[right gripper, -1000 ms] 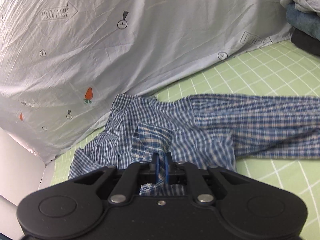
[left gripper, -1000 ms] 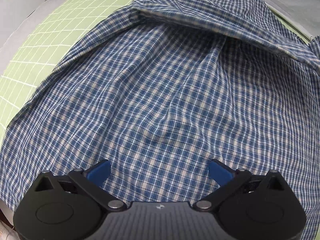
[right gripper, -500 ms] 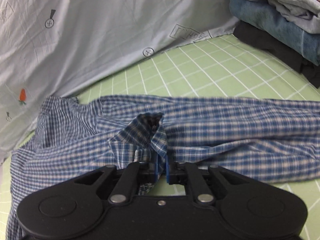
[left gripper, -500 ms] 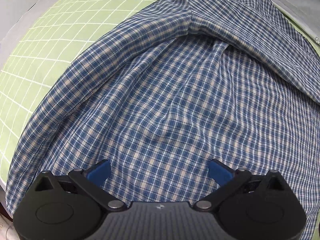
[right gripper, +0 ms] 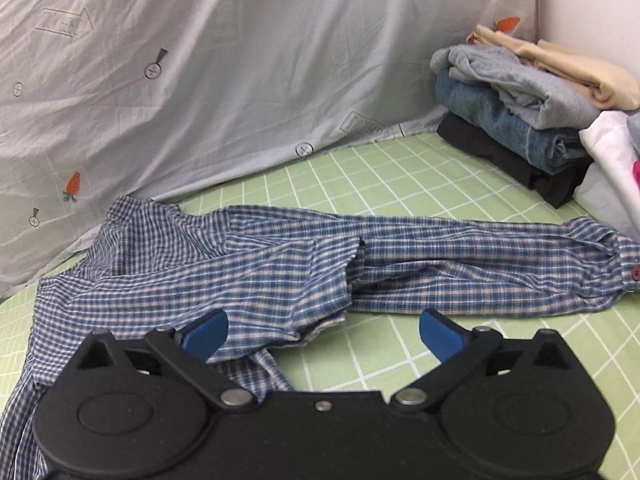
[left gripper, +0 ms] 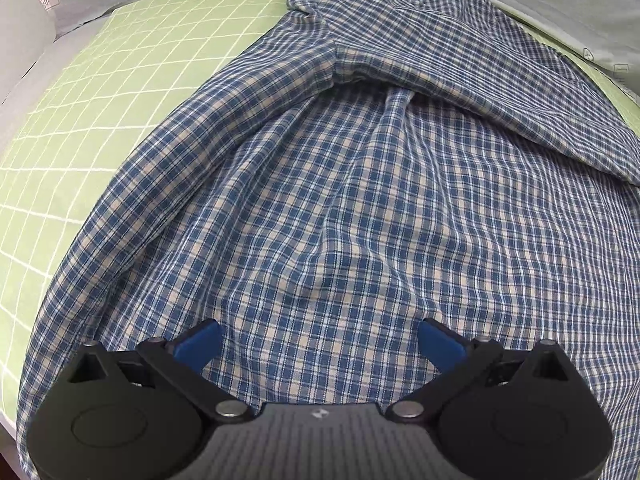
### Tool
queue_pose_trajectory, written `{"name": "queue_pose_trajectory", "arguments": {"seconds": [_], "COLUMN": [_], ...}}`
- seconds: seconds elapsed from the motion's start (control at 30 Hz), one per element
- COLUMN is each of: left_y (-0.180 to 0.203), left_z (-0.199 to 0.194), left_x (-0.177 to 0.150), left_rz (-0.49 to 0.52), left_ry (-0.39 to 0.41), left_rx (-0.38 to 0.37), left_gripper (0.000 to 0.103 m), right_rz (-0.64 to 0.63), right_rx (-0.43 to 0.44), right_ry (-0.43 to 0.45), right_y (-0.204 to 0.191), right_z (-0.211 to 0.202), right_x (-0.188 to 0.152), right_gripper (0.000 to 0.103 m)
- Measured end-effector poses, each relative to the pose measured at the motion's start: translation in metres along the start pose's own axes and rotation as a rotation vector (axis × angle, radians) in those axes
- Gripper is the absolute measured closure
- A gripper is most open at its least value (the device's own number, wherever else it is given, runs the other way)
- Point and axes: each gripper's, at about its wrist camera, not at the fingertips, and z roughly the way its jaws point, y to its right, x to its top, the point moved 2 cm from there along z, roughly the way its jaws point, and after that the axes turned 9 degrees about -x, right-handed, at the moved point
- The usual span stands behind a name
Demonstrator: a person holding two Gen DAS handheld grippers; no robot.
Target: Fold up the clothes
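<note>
1. Released within the last half second, a fold of the plaid shirt [right gripper: 280,276] that the right gripper [right gripper: 323,334] was pinching now lies on the green checked bed sheet [right gripper: 420,176]; its jaws have just been opening and stand wide, with nothing between them.
2. Spread across the sheet, the shirt has one sleeve [right gripper: 500,264] stretched toward a stack of folded clothes [right gripper: 516,120] near the wall.
3. Left gripper [left gripper: 320,338] hovers over the shirt's wrinkled back panel [left gripper: 340,220], pointing steeply down, jaws wide and holding nothing.
4. Judged from here, the dropped fold sits bunched and uneven; smoothing it carelessly could drag the whole garment, since neither gripper pins the cloth.
5. Reaching for the long sleeve risks snagging only one layer, leaving the cuff [right gripper: 624,264] twisted or nudging the nearby stack.
</note>
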Motion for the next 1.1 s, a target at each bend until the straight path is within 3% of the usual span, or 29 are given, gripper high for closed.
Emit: {"name": "queue_pose_trajectory", "arguments": {"seconds": [0.07,0.2,0.43,0.63,0.77,0.8,0.9,0.97,1.1], "left_y": [-0.001,-0.030,-0.102,-0.191,-0.227,-0.233,-0.247,-0.253,-0.263], "left_z": [-0.008,-0.047,-0.089,-0.109,-0.110,-0.110,-0.105,-0.103,-0.102], "left_x": [-0.007,-0.016,-0.002,-0.004,-0.011,-0.014,-0.024,-0.031,-0.040], "left_rz": [0.032,0.047,0.058,-0.011,0.023,0.036,0.082,0.102,0.128], "left_ry": [-0.002,0.097,0.211,0.192,0.167,0.158,0.126,0.105,0.076], "left_rx": [-0.033,-0.117,-0.036,-0.015,0.011,0.014,0.016,0.018,0.018], "left_gripper": [0.000,0.000,0.000,0.000,0.000,0.000,0.000,0.000,0.000], "right_rz": [-0.016,-0.038,-0.067,-0.102,-0.107,-0.105,-0.104,-0.110,-0.102], "right_rx": [0.000,0.000,0.073,0.148,0.219,0.235,0.288,0.320,0.342], "right_ry": [0.022,0.014,-0.044,-0.115,-0.153,-0.168,-0.220,-0.267,-0.331], "right_y": [-0.014,-0.048,-0.140,-0.224,-0.273,-0.284,-0.313,-0.329,-0.345], "right_z": [-0.023,-0.063,-0.106,-0.123,-0.128,-0.128,-0.126,-0.124,-0.122], "right_x": [-0.011,-0.035,-0.085,-0.130,-0.154,-0.159,-0.176,-0.189,-0.212], "right_gripper": [0.000,0.000,0.000,0.000,0.002,0.004,0.026,0.053,0.066]}}
